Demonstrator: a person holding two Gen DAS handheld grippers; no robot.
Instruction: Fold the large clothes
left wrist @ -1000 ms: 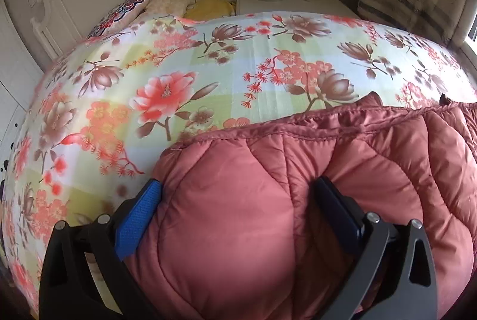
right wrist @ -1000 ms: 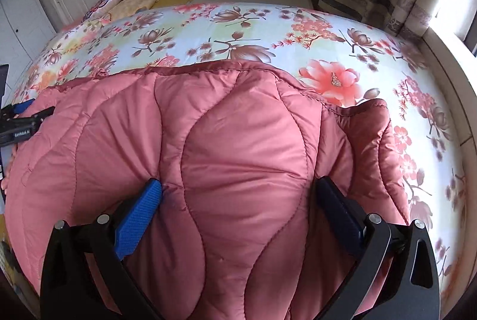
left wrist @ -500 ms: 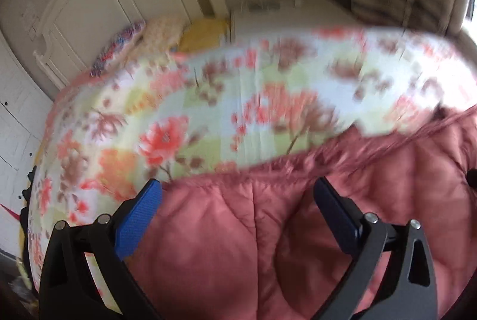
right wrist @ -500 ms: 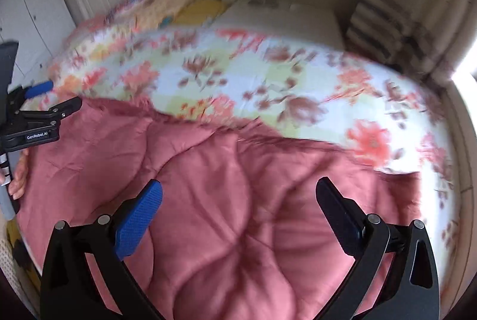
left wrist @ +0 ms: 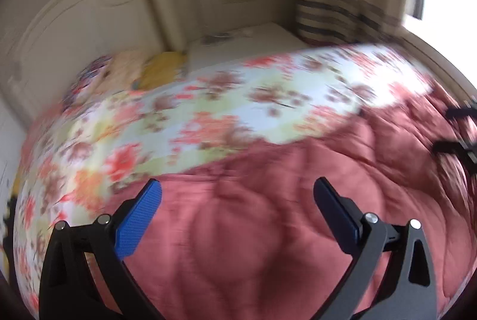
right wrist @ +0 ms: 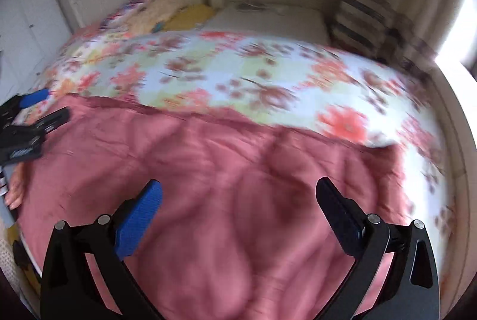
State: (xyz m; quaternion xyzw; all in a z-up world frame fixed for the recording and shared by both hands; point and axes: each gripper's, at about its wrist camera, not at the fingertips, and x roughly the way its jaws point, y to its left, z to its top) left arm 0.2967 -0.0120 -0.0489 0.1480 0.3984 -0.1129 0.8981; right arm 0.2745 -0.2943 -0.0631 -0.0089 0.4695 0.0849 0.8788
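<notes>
Jacket (left wrist: 268,230) in quilted pink lies flat on the floral bedspread (left wrist: 208,111), spread beneath and ahead of both grippers | left gripper (left wrist: 237,200) jaws wide apart, gripping nothing, above the fabric | right gripper (right wrist: 238,202) likewise agape over the jacket | both views blurred | pillows (right wrist: 167,12) far ahead by the headboard (left wrist: 74,30)

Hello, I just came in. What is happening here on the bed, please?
A person is folding a pink quilted jacket on a bed with a flowered sheet, using a handheld gripper in each hand. Right now neither tool grips the fabric: the left gripper and the right gripper are both open above the jacket, which lies spread across the near side of the bed. The pictures are blurred by motion, so finer detail cannot be told.
</notes>
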